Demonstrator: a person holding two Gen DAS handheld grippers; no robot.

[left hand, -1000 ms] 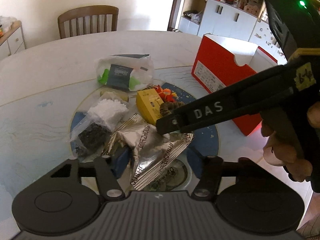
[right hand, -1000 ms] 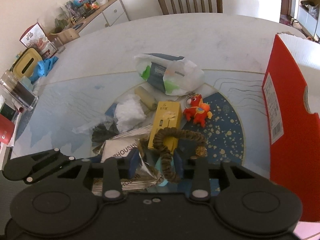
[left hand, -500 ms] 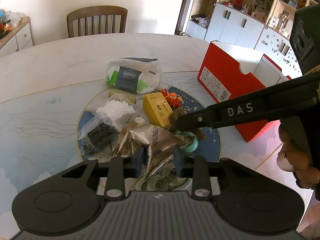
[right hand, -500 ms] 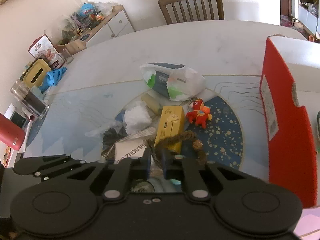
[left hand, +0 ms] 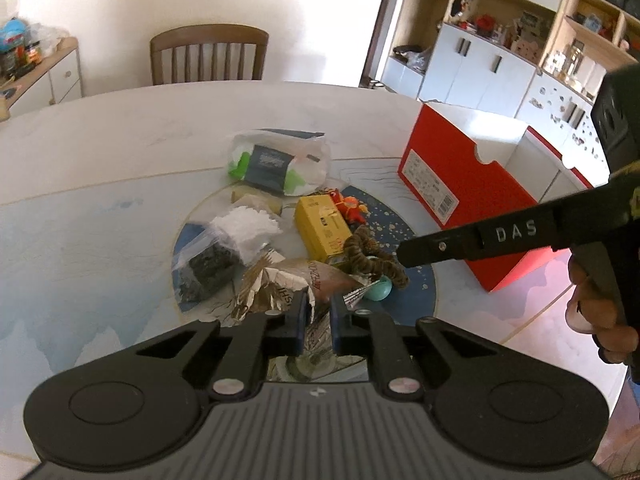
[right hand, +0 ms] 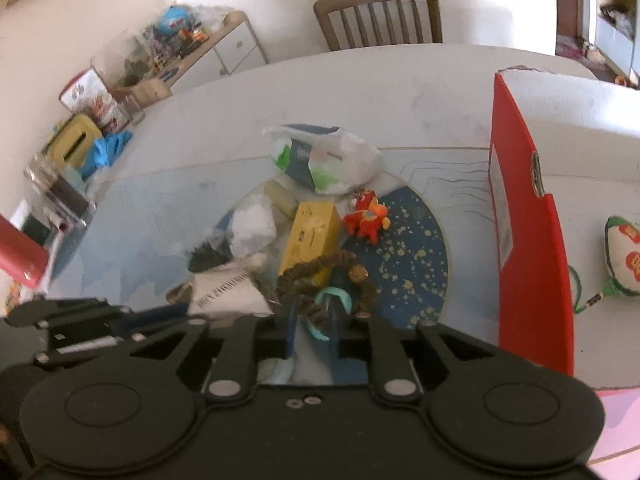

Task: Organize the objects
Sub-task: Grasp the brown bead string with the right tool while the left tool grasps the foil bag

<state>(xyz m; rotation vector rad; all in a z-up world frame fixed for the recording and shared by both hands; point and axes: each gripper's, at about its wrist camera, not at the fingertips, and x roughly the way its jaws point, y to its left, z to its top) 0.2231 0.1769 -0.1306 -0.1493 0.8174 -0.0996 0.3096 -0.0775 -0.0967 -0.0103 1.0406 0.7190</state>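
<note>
Both grippers have closed and lifted since a second ago: the left gripper (left hand: pixel 319 312), then open over the pile, now has its fingers (left hand: pixel 301 308) pinched on the crinkled silver foil packet (left hand: pixel 288 286), and the right gripper (right hand: pixel 313 322) has its fingers (right hand: pixel 291 320) closed on the brown beaded loop (right hand: pixel 320 270) with the teal ring (right hand: pixel 334 300) hanging at it. Whether the ring itself is caught between the fingers I cannot tell.

As for progress, going from the biggest thing down: the surface (left hand: pixel 100 152) carries a cluster of loose items at its middle, and the red shoe box (left hand: pixel 464 192) stands open just to the right of them. Inside it, in the right wrist view, lies one white and green pouch (right hand: pixel 624 256), so by my judgement only a small part of the sorting is done. Outside the box are the white plastic bag (left hand: pixel 280 160) with a dark package inside, the yellow carton (left hand: pixel 322 226), the clear bag of dark bits (left hand: pixel 204 268), the white crumpled wad (left hand: pixel 248 226), a pale roll (left hand: pixel 256 202) and the small red toy (left hand: pixel 348 204).

Two items are in hand and look ready to go toward the box; at least six others wait on the surface. Most of the task seems left.
</note>
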